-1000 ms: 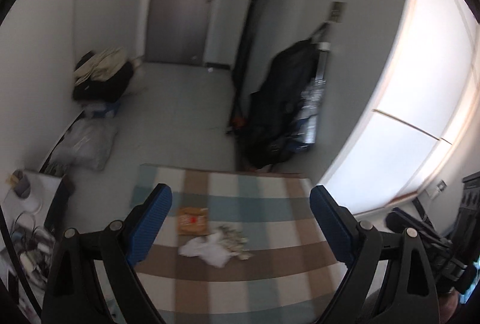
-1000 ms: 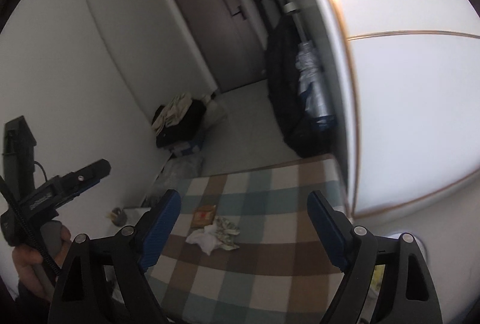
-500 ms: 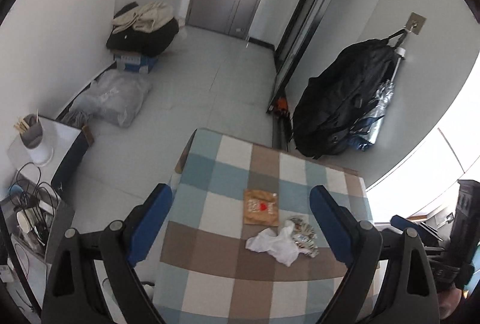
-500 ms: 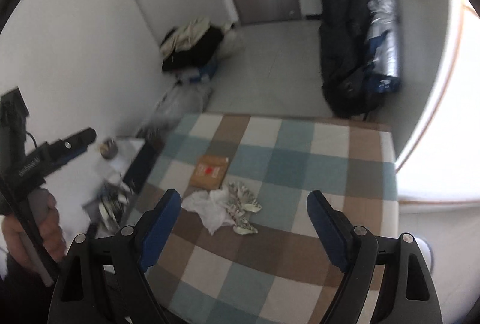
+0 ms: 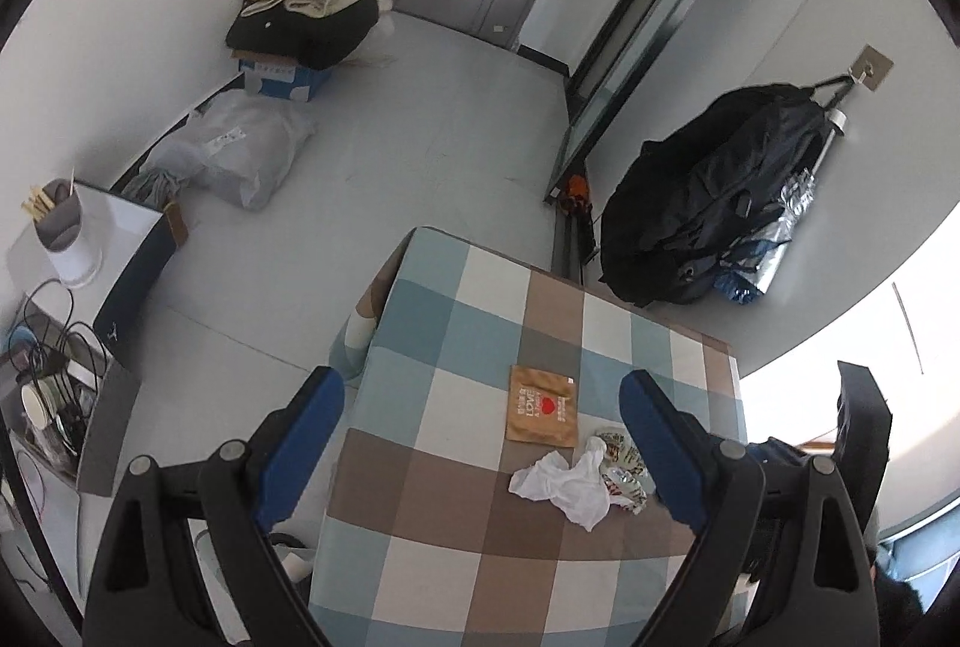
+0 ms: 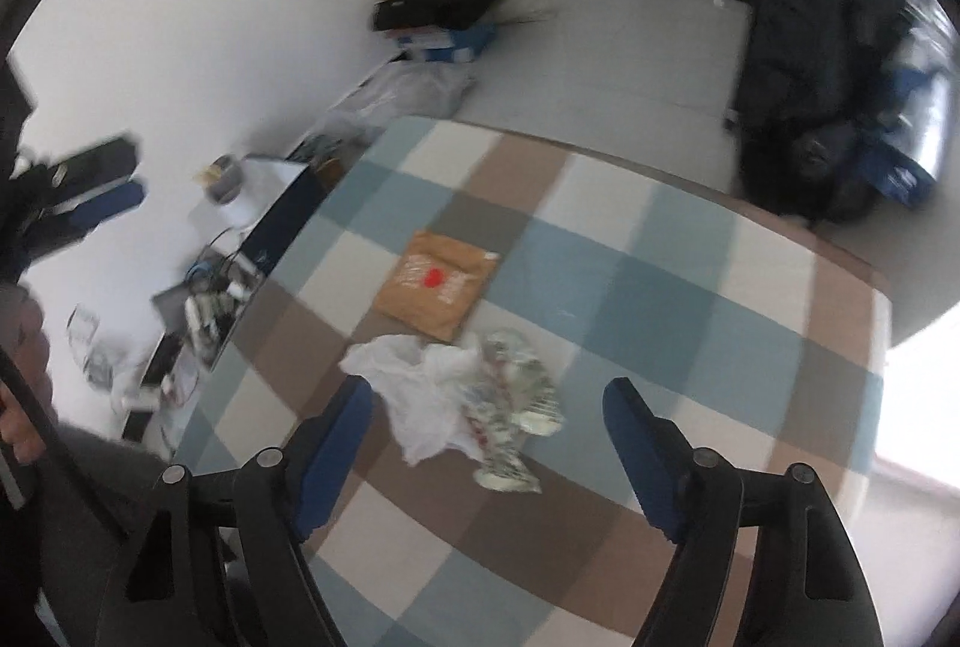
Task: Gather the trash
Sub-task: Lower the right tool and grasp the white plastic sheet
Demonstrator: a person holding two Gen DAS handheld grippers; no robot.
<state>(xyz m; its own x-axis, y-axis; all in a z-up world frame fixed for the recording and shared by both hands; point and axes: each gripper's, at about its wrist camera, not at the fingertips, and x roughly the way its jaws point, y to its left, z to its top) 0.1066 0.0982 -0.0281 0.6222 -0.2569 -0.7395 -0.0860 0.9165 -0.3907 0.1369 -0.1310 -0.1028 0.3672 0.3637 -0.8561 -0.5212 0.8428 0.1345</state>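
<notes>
Trash lies on a table with a checked cloth [image 5: 444, 407] [image 6: 660, 251]: a flat brown packet with a red mark [image 5: 540, 412] [image 6: 437, 281], a crumpled white plastic bag [image 5: 564, 485] [image 6: 420, 395] and a crumpled printed wrapper [image 5: 624, 470] [image 6: 516, 407] touching it. My left gripper [image 5: 480, 437] is open and empty above the table, left of the trash. My right gripper [image 6: 489, 443] is open and empty, hovering over the white bag and wrapper. The left gripper also shows at the left edge of the right wrist view [image 6: 90, 203].
On the floor, a black bag with beige cloth [image 5: 306, 11] sits on a blue box, and a clear plastic bag [image 5: 240, 149] lies nearby. A black backpack [image 5: 714, 203] hangs on the wall. A low shelf with a cup and cables [image 5: 66, 251] stands left of the table.
Both grippers have tilted down and come closer to the table. The trash now lies between the right gripper's fingers in its view. Both stayed open.
</notes>
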